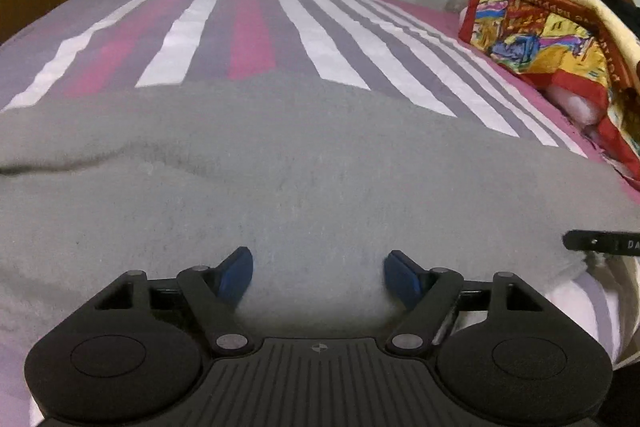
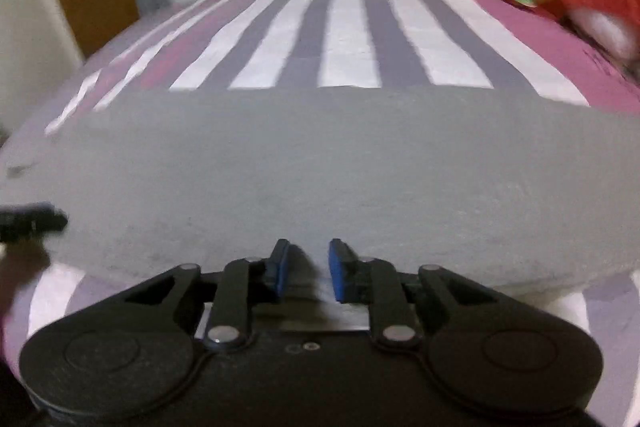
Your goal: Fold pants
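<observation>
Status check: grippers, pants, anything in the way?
Left gripper open, right gripper open, both at near edge of grey pants. Pants flat on striped bedsheet. Colourful blanket far right, clear.

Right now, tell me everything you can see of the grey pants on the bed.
The grey pants look like soft, fleecy fabric, plain, with no visible print. They lie spread across the striped bedsheet, covering its near part, with a long shallow crease on the left in the left wrist view. The near edge reaches both grippers: the left hand-held gripper is wide open over the fabric, and the right hand-held gripper has its jaws narrowly apart at the edge. Waistband and legs cannot be told apart.
</observation>
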The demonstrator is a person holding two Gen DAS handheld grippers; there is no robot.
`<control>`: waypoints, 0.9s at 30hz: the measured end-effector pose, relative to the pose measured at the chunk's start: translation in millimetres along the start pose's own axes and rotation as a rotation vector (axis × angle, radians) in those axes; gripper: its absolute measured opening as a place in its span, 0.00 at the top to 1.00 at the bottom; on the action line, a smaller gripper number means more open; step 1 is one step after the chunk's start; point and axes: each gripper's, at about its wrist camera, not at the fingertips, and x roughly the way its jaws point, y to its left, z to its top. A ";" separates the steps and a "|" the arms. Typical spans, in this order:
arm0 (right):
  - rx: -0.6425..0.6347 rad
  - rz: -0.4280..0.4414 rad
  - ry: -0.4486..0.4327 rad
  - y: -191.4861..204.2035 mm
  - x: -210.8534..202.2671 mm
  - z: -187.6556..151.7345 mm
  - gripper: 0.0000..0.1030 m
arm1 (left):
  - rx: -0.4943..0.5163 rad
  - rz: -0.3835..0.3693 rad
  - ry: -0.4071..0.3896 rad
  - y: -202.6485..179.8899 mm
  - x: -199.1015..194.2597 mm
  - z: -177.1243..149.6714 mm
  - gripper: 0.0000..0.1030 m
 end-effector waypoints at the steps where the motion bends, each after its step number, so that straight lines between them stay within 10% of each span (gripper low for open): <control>1: 0.026 -0.010 0.008 -4.6 -5.0 7.6 0.86 | -0.011 -0.002 -0.028 3.9 -8.8 4.5 0.28; 6: -0.070 0.072 -0.057 20.0 -4.0 37.6 0.74 | -0.022 0.082 -0.116 40.0 -17.1 29.2 0.28; 12: -0.248 0.237 0.018 129.1 65.8 67.0 0.76 | -0.092 0.135 0.042 86.6 38.5 55.2 0.28; 16: -0.308 0.135 0.109 171.2 118.5 76.6 0.77 | -0.088 0.144 0.086 90.4 53.7 71.4 0.26; 19: -0.300 0.197 0.026 186.9 107.5 96.0 0.76 | -0.025 0.171 -0.042 85.6 33.0 80.9 0.26; 27: -0.188 0.225 0.096 151.5 130.7 108.7 0.87 | -0.065 0.173 0.027 115.7 41.1 59.6 0.24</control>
